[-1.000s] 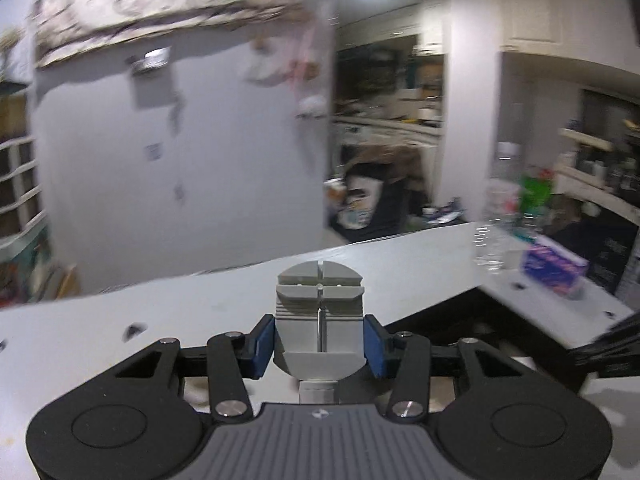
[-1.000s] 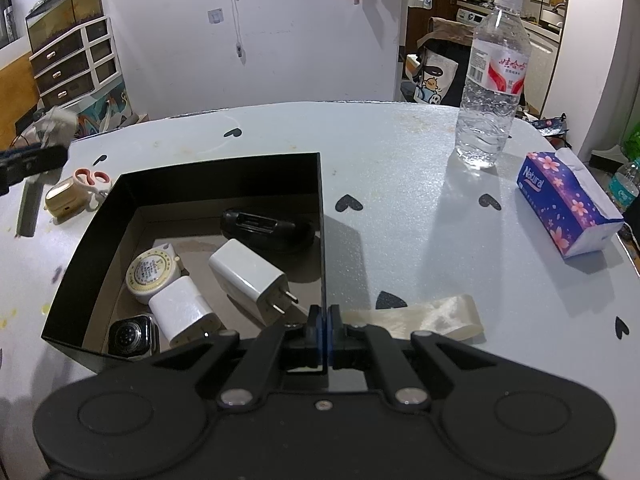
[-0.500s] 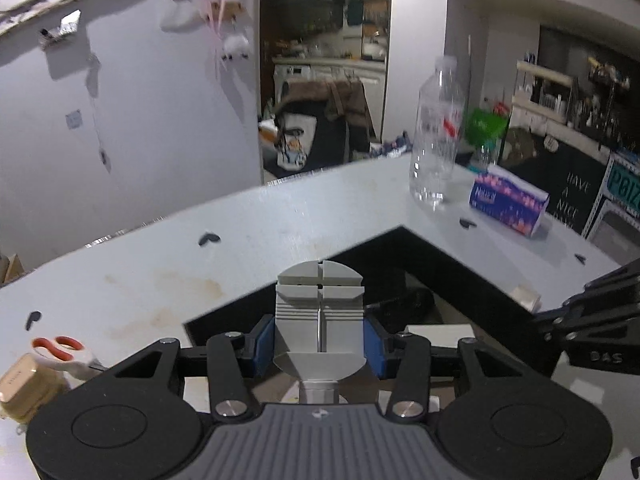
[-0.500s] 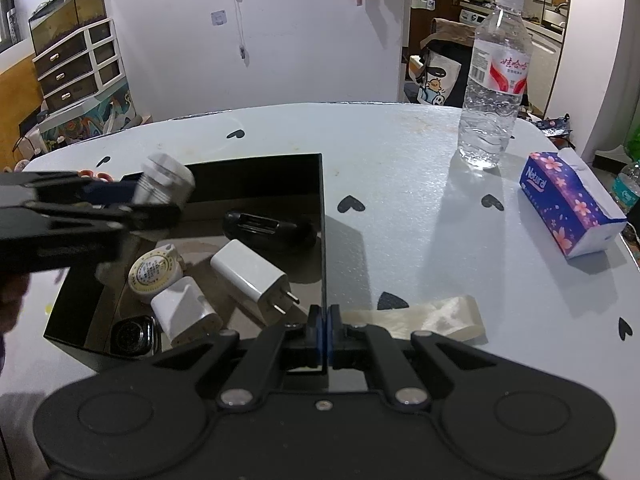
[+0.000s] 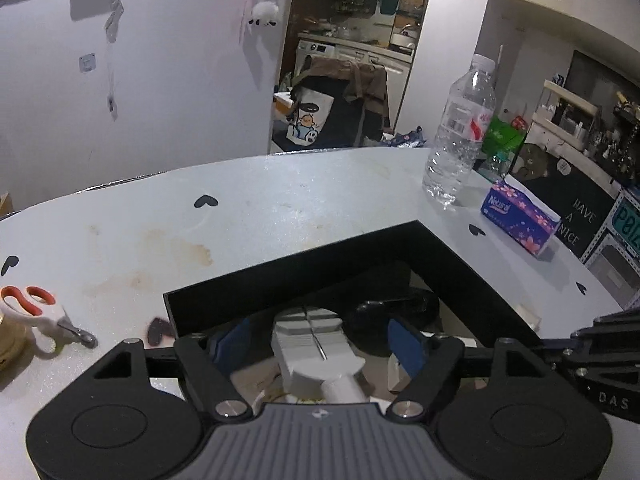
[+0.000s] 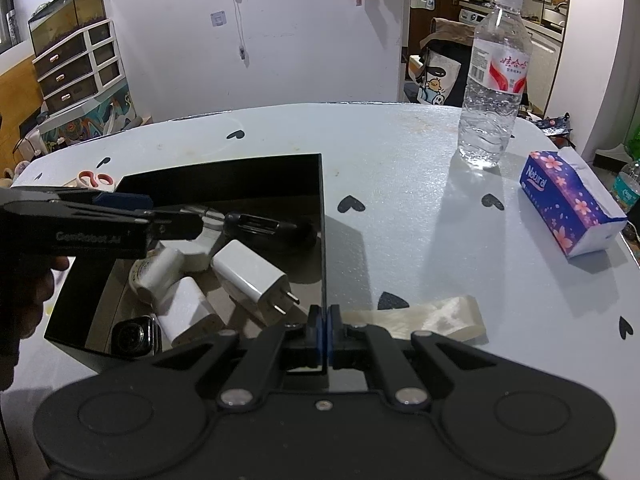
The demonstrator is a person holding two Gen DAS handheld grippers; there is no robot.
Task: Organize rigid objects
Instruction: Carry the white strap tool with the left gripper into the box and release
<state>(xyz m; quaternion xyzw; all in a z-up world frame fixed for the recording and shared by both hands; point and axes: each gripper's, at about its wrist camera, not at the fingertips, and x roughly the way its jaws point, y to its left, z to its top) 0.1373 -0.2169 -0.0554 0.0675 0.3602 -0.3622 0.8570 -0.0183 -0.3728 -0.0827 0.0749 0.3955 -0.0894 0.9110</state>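
Note:
My left gripper is open over the black box. The grey tool lies loose between its spread fingers, inside the box. In the right wrist view the left gripper reaches into the box from the left, with the grey tool below its tips. My right gripper is shut on the box's near right wall. The box holds a white charger, a second white plug, a black case and a smartwatch.
A water bottle and a purple tissue pack stand at the right of the white table. A cream ribbon lies beside the box. Scissors with orange handles lie left of the box.
My left gripper came down into the box and opened, letting go of the grey tool, which now rests among the items. My right gripper stayed clamped on the box wall.

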